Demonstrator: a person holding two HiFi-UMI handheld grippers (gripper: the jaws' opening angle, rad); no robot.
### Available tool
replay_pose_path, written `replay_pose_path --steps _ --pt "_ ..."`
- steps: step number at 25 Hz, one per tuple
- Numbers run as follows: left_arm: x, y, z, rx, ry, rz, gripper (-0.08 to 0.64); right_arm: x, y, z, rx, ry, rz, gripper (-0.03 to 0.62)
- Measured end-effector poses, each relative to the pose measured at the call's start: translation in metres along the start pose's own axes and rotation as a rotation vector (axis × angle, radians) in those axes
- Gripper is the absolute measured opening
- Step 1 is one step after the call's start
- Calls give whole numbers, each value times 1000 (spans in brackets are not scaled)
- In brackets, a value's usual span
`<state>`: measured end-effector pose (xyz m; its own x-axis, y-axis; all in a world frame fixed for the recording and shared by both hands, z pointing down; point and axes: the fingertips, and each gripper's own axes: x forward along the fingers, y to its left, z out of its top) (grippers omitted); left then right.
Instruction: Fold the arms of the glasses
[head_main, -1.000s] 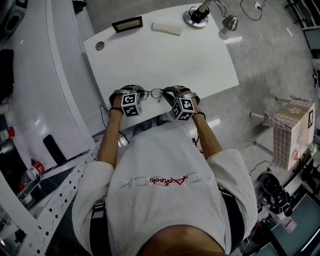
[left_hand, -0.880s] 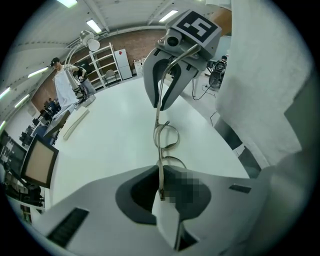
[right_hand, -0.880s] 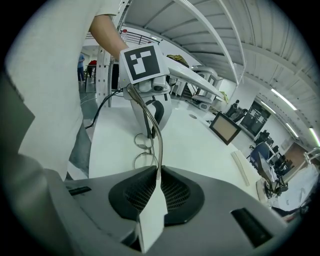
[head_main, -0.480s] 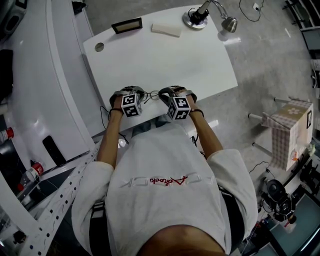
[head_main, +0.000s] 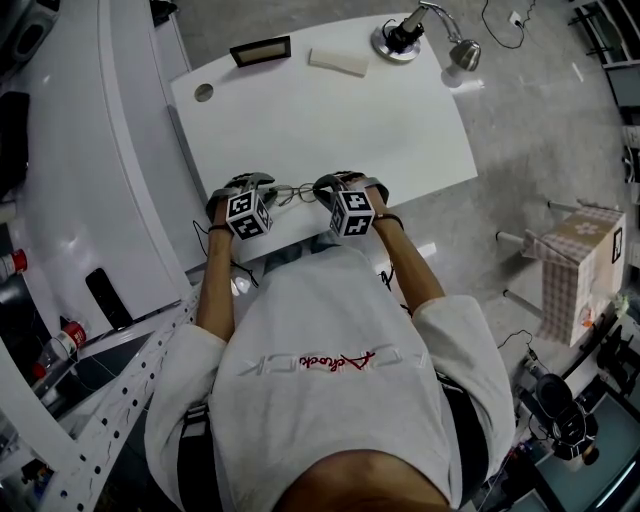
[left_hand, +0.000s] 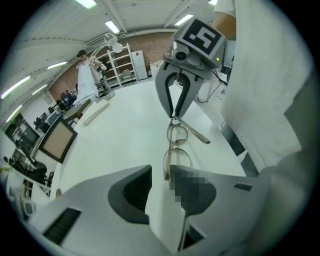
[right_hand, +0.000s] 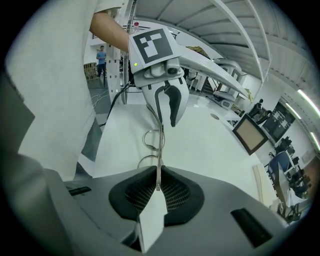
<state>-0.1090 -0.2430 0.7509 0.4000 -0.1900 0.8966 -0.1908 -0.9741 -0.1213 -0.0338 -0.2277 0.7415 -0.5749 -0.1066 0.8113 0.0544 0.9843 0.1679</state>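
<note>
White table (head_main: 400, 120): a broad bare top lies beyond the work, with the lamp (head_main: 400, 38) well apart at the far edge. Free room is forward; the near edge runs close behind both grippers. Right gripper (right_hand: 157, 181): jaws clamped on one end of the glasses (left_hand: 171, 145), judged to anchor the frame near that edge. Left gripper (left_hand: 159, 172): jaws opening, with the other end between them and unpressed. The arm (left_hand: 200, 135) beside the right gripper sticks out, apparently not yet folded.
</note>
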Motion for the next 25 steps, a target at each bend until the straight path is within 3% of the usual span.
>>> replay_pose_path --steps 5,9,12,19,25 --pt "-40 22 -20 -186 -13 143 138 6 1 3 -18 21 15 54" --pt "-60 38 -18 -238 -80 244 124 13 2 4 -30 55 31 54" --pt "-67 44 -9 -276 -142 276 123 22 6 -1 -59 104 47 52" --pt "-73 38 11 -291 -219 287 118 26 4 4 -83 105 27 54" --pt "-77 39 20 -279 -245 297 118 12 -8 19 -71 51 -67 92"
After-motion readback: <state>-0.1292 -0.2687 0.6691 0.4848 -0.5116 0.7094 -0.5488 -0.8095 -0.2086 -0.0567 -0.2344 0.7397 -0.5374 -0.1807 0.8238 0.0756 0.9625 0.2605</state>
